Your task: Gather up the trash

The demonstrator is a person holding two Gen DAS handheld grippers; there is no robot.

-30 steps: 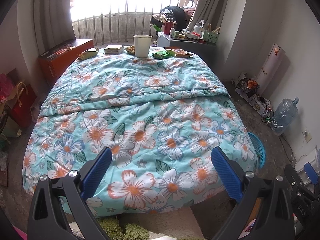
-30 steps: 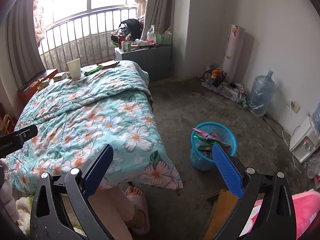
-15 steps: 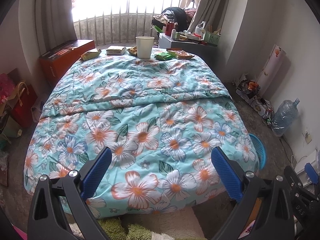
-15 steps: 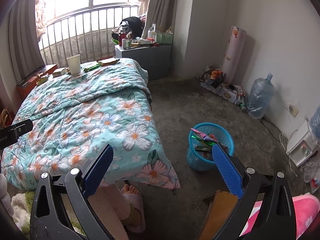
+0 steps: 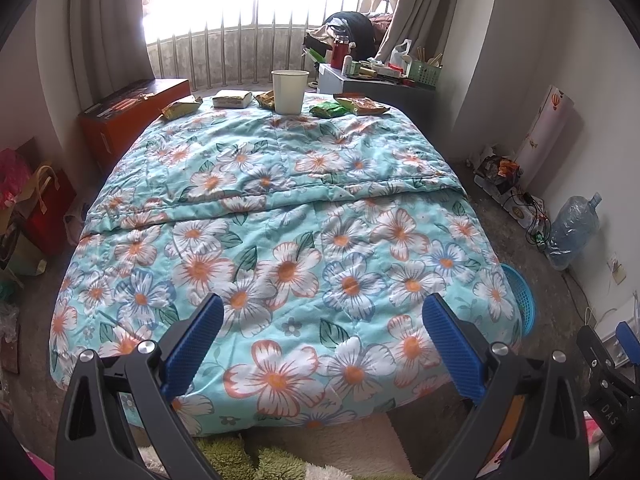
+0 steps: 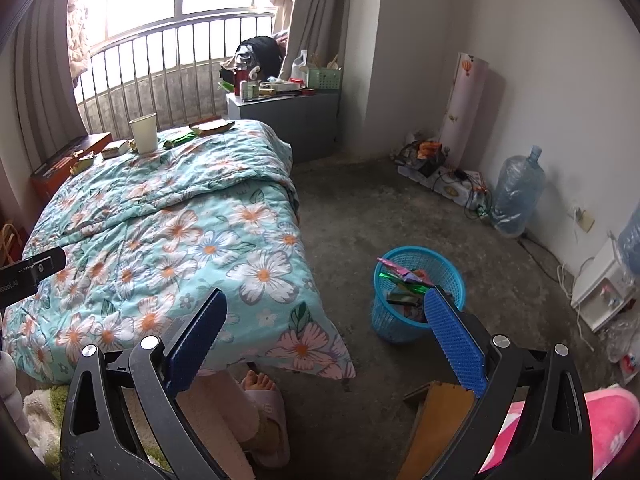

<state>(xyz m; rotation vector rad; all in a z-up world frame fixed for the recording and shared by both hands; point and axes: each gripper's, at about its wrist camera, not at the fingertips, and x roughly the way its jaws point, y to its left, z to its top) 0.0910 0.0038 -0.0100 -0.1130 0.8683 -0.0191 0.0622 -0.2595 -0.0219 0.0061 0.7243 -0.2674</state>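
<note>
Several snack wrappers lie at the far end of the floral bed (image 5: pixel 280 208): a yellow packet (image 5: pixel 181 107), a small box (image 5: pixel 232 99), a green packet (image 5: pixel 327 110) and an orange packet (image 5: pixel 361 104), around a white paper cup (image 5: pixel 289 86). The cup (image 6: pixel 144 133) and green packet (image 6: pixel 179 140) also show in the right wrist view. A blue trash basket (image 6: pixel 418 300) with wrappers inside stands on the floor right of the bed. My left gripper (image 5: pixel 322 340) is open and empty at the bed's near end. My right gripper (image 6: pixel 326 332) is open and empty, beside the bed corner.
A grey nightstand (image 6: pixel 288 120) with clutter stands past the bed. A water bottle (image 6: pixel 516 196) and power strips (image 6: pixel 448 184) lie along the right wall. An orange box (image 5: pixel 124 120) sits left of the bed. A slippered foot (image 6: pixel 264 404) is below my right gripper.
Both grippers have drawn back a little from the bed and risen slightly; the bed's far end looks smaller. Both stay open and empty.
</note>
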